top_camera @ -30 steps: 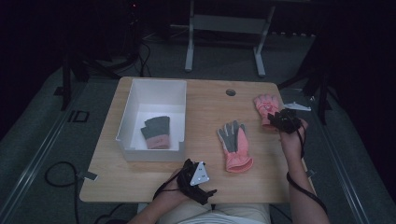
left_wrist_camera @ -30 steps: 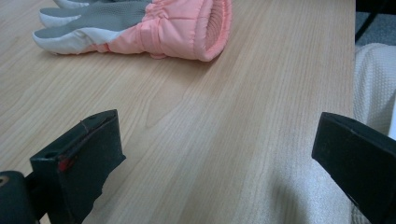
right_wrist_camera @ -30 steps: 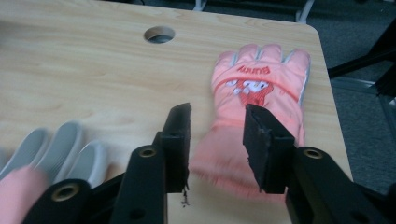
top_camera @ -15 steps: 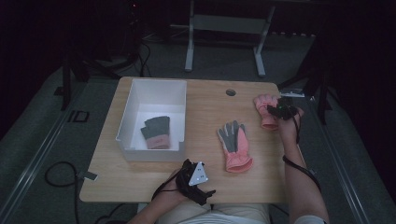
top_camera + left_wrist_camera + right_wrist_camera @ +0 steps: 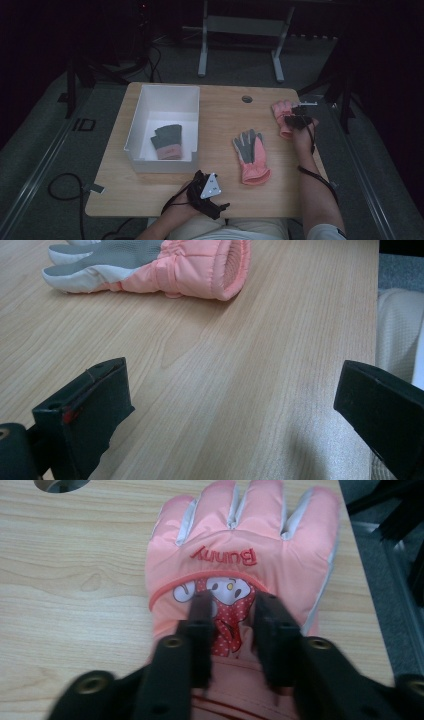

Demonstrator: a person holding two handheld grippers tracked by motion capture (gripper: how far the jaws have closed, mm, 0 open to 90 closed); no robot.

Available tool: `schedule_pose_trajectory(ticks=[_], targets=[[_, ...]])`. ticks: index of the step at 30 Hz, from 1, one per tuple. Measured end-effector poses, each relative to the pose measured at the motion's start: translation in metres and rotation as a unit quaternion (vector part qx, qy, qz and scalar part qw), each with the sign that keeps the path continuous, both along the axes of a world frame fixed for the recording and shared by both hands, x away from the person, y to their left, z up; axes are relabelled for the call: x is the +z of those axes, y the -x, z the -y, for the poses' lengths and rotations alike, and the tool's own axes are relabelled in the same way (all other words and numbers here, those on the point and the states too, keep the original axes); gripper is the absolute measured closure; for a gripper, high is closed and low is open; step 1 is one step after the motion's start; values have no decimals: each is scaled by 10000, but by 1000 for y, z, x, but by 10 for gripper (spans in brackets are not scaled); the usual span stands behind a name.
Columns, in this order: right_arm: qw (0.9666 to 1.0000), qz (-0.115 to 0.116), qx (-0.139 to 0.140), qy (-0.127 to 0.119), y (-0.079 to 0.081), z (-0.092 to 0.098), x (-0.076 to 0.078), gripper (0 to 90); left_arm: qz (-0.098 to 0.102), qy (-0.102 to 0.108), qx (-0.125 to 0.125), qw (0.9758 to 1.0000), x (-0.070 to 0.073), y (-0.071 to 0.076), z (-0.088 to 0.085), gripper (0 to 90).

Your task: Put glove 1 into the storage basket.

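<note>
Right gripper (image 5: pixel 231 607) is down on the pink glove (image 5: pixel 240 565) at the far right corner of the table (image 5: pixel 220 120). Its jaws have just been closing and now pinch a fold of fabric on the back of the glove, right over the cartoon face print below the "Bunny" lettering. Narrow gap between the jaws, fabric bunched up in it. That glove lies flat, back side up, fingers pointing toward the far edge, close to the table's right edge and just right of the cable hole (image 5: pixel 247 99). In the high view the same gripper (image 5: pixel 298 118) sits on the near half of that glove (image 5: pixel 281 111).

Left gripper (image 5: pixel 209 190) rests at the near edge of the table, about mid-width, jaws spread wide with nothing between them; bare wood between them in its own view.

Second pink glove (image 5: pixel 251 155) lies palm up, grey palm showing, in the middle of the table right of the white bin (image 5: pixel 150 97), cuff toward the near edge. It's apart from both grippers.

White bin sits on the left half of the table. Dark grey glove (image 5: pixel 167 141) with a pink cuff lies inside it, toward the near side.
</note>
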State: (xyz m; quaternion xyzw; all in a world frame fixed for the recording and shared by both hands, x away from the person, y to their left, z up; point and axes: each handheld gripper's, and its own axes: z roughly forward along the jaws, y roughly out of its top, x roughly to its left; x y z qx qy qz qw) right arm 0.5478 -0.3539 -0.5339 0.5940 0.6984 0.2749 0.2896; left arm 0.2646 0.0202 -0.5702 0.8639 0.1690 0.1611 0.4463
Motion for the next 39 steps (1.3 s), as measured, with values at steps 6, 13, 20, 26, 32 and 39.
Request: schedule_pose_trajectory(ticks=[6,13,20,26,32,39], targets=[[9999,-155,23,-21,0,-2,7,879,-8,-28,-21,10000,0,-1,0,14],[9997,76,11,-253,26,8,34,900,1,18,-10,10000,1,-2,1,14],[9986,361,314,-204,70,12,66,900,9,-12,-21,10000,1,-2,2,14],[9985,253,358,-340,62,15,67,900,15,7,-41,10000,2,-3,4,14],[9993,20,220,-317,37,15,46,719,8,7,-58,10000,1,-4,4,14],[9986,-509,144,-64,15,10,11,642,25,-8,-68,10000,1,-3,2,14]])
